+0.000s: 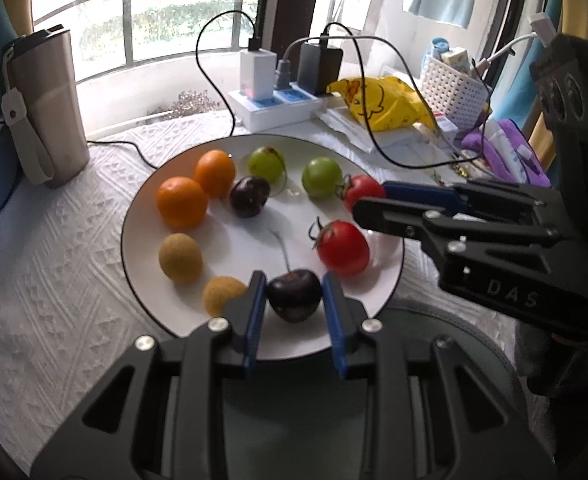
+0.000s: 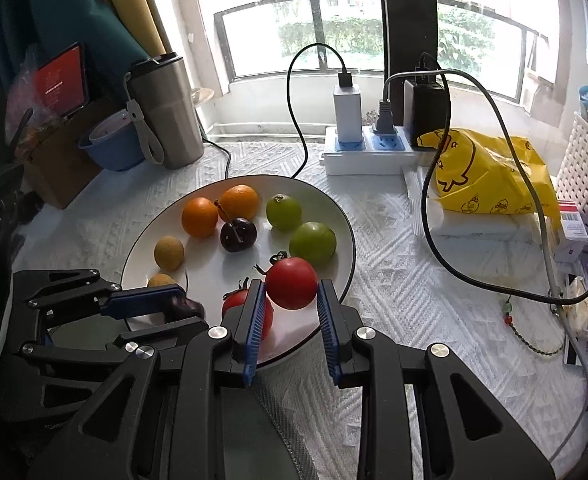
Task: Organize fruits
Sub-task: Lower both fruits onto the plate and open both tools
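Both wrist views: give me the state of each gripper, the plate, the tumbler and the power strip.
left gripper: open, fingers either side of a dark cherry
right gripper: open, straddling a red tomato
plate: upright, holding fruit
tumbler: standing, lid on
power strip: chargers plugged in

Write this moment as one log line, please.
left hand-held gripper: open around dark cherry | right hand-held gripper: open around red tomato | plate: holds all fruit

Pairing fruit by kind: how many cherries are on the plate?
2. One cherry sits between the left tool's fingers at the near rim; the other cherry lies beside the oranges.
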The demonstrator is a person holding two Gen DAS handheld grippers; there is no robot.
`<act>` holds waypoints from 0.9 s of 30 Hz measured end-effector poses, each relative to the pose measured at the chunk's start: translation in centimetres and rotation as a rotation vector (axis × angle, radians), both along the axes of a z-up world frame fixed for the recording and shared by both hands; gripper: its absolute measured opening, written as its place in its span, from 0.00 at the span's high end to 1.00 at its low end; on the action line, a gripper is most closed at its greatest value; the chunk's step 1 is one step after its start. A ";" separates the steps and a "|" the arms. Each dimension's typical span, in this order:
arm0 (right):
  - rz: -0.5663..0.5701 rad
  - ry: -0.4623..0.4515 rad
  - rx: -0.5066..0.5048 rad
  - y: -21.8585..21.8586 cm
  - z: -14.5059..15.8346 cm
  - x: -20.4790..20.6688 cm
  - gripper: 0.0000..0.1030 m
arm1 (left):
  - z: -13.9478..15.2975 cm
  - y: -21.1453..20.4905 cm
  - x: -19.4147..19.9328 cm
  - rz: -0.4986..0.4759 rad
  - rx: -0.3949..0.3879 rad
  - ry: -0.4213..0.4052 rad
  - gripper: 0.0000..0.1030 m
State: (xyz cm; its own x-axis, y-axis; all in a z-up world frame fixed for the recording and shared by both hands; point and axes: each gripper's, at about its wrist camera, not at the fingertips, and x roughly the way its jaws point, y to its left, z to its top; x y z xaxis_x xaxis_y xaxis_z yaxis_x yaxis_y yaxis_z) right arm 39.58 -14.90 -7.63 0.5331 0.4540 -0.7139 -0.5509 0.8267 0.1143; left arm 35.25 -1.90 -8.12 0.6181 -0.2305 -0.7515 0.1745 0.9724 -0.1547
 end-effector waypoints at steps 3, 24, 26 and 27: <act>-0.003 0.000 -0.004 0.1 0.0 0.0 0.73 | 0.0 0.1 0.0 0.000 0.000 0.001 0.71; -0.012 -0.028 -0.011 0.1 2.0 -2.4 0.72 | 2.1 1.1 -2.5 0.013 0.008 -0.066 0.68; -0.012 -0.033 -0.012 0.1 2.3 -2.9 0.72 | 2.5 1.5 -3.1 0.029 0.002 -0.078 0.67; -0.011 -0.036 -0.012 0.1 2.4 -3.2 0.72 | 2.6 1.6 -3.3 0.035 0.002 -0.082 0.67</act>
State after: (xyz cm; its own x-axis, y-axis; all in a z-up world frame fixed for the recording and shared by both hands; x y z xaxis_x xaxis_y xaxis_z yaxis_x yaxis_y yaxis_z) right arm 36.41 -14.77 -5.23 0.5635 0.4392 -0.6997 -0.5453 0.8340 0.0843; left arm 31.95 -0.31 -5.50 0.6854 -0.2061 -0.6984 0.1525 0.9785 -0.1391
